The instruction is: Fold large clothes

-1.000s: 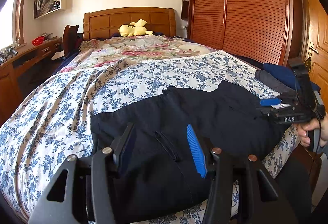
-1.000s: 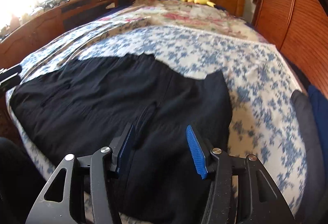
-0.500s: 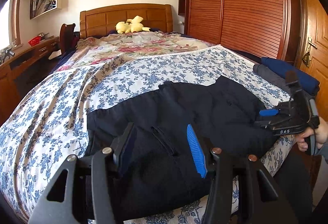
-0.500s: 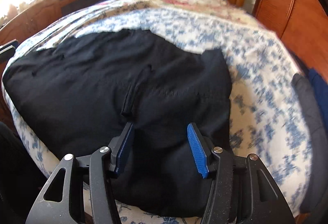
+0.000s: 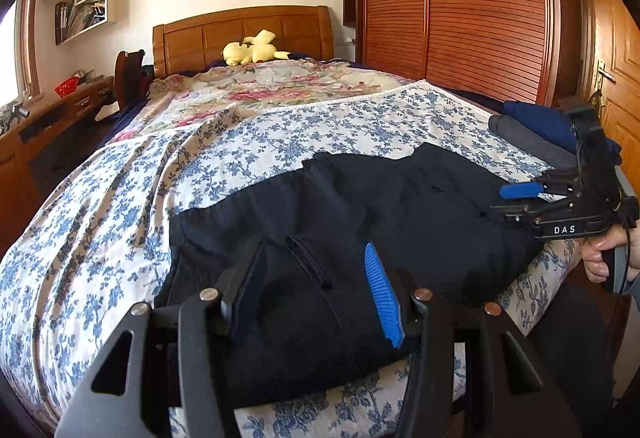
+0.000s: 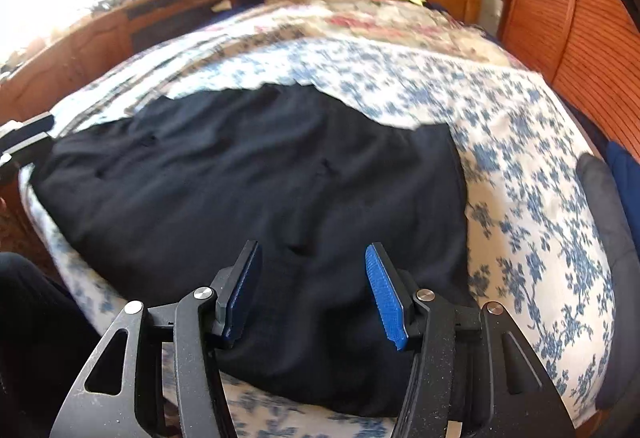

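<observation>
A black garment (image 5: 400, 222) lies folded flat across the near end of the bed (image 5: 120, 205), filling the middle of the right wrist view (image 6: 240, 189). My left gripper (image 5: 312, 262) hangs open over its left near part, blue pads apart with nothing pressed between them. A hand holds my right gripper (image 5: 508, 199) side-on over the garment's right end. In its own view the right gripper (image 6: 314, 258) is open above the cloth near the bed's front edge. The left gripper's tip (image 6: 24, 141) shows at the far left there.
A stack of folded grey and blue clothes (image 5: 532, 133) sits at the bed's right edge. A yellow plush toy (image 5: 252, 51) lies by the wooden headboard. A slatted wardrobe (image 5: 460, 17) stands to the right, and a wooden desk (image 5: 48, 125) runs along the left.
The right gripper has shifted a little over the garment's right end, and its view is blurred. The left gripper and the garment have kept their places.
</observation>
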Motion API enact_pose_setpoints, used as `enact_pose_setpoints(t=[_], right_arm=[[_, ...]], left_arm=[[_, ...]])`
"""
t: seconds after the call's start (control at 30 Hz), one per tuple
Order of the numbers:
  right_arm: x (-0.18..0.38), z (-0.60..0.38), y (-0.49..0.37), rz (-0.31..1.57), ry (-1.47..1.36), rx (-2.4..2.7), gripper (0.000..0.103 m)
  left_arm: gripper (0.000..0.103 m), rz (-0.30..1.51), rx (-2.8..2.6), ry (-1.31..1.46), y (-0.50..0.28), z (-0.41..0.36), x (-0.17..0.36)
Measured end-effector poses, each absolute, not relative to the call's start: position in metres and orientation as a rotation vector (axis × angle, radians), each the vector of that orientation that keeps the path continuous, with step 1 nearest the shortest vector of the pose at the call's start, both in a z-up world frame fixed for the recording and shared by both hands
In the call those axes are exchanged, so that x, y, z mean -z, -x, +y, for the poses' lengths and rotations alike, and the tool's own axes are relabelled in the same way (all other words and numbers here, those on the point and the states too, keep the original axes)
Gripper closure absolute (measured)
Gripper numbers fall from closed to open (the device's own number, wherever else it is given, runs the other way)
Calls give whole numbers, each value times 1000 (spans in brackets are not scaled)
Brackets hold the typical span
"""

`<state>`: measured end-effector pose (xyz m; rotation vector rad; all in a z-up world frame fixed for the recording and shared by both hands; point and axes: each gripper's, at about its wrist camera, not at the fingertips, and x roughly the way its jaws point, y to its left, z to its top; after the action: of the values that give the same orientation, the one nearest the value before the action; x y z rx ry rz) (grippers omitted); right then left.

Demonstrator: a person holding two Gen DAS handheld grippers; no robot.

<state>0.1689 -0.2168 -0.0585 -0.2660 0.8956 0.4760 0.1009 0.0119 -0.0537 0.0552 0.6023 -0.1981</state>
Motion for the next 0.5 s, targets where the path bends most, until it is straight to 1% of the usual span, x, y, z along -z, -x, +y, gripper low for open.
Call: enact_pose_setpoints(t=[0.2, 0.5], right_arm=[[54, -182, -156, 878, 273, -570, 48], [87, -151, -140, 933, 325, -637, 48]], left_arm=[[53, 626, 170, -73, -87, 10, 54], [53, 668, 99, -54, -68, 34, 52]])
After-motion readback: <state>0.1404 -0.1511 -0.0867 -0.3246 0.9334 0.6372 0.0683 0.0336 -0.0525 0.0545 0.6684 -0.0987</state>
